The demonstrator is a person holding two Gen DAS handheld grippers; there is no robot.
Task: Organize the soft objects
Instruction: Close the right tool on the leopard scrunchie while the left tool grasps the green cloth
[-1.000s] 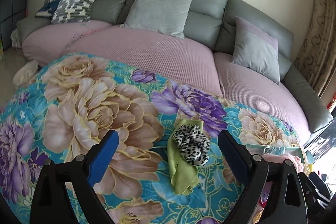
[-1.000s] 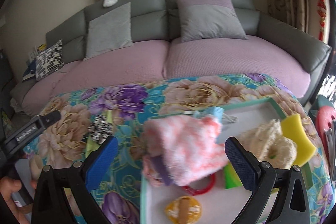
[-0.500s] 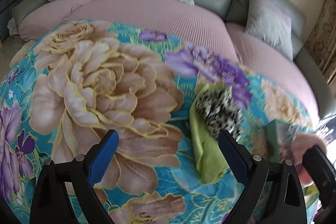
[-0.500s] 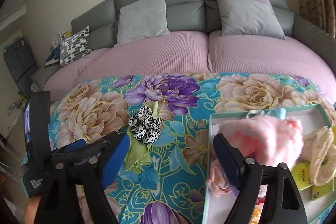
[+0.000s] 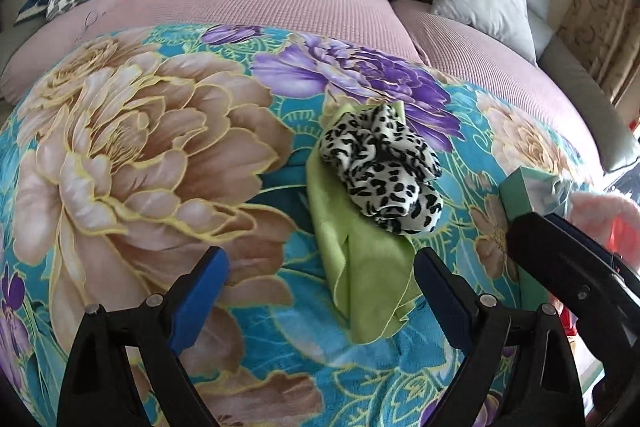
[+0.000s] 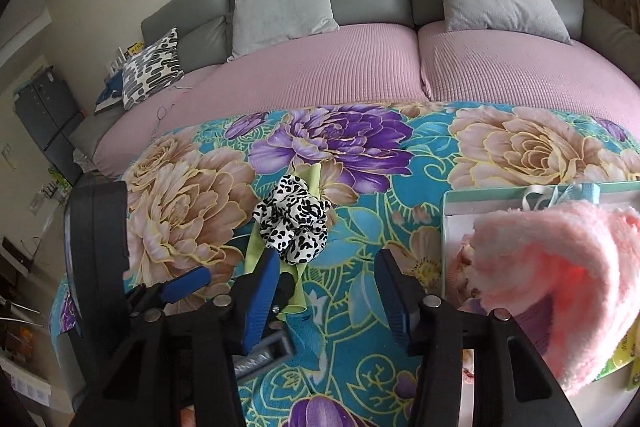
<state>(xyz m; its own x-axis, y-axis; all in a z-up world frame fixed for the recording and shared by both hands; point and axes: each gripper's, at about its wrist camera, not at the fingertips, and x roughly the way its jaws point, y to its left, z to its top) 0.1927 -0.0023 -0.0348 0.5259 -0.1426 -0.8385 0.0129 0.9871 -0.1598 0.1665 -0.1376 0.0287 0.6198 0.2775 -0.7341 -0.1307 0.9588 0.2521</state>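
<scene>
A leopard-print scrunchie (image 5: 382, 173) lies on a green cloth (image 5: 362, 279) atop the floral blanket (image 5: 132, 147), as the left hand-held gripper (image 5: 320, 291) hovers wide and closing slightly, and the empty right hand-held gripper (image 6: 326, 287) narrows nearby.
</scene>
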